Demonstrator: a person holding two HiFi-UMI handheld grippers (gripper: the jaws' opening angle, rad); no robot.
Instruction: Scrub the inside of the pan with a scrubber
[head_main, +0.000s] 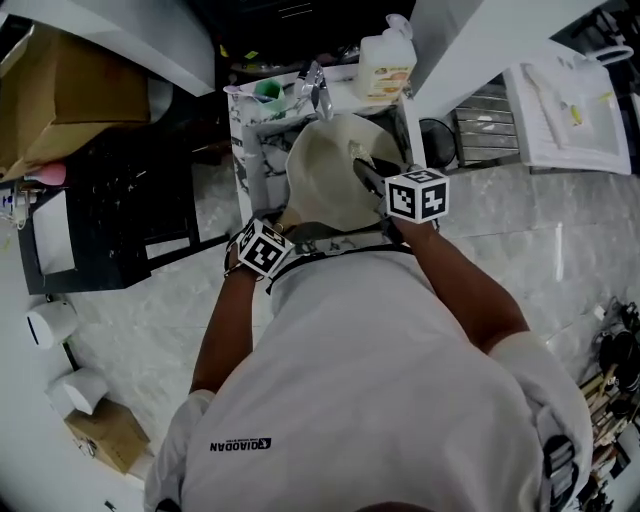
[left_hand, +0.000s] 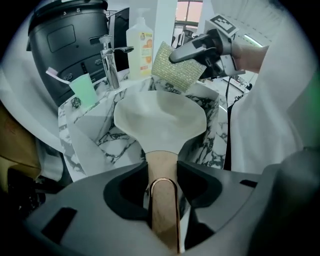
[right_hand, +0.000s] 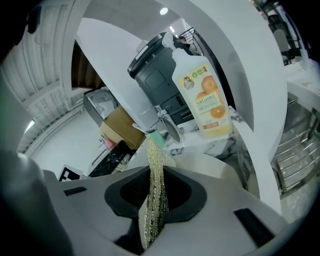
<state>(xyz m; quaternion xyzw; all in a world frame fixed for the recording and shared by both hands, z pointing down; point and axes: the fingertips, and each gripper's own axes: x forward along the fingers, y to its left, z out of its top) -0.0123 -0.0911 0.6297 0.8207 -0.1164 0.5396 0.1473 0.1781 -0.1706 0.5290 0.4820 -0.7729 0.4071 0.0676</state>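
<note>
Head view: the pan (head_main: 325, 180) lies with its bowl ahead of both grippers; the left gripper (head_main: 280, 228) sits at the near, handle end, and the right gripper (head_main: 365, 172) hangs over the bowl, the nearer of the 2 to it. Left gripper view: the jaws stand wide, the handle (left_hand: 162, 167) running straight between them along their line, seemingly unpinched; the scrubber (left_hand: 177, 70) hangs above the far rim, apart from it. Right gripper view: the jaws are clamped on the scrubber; the pan's bowl lies ahead and below.
</note>
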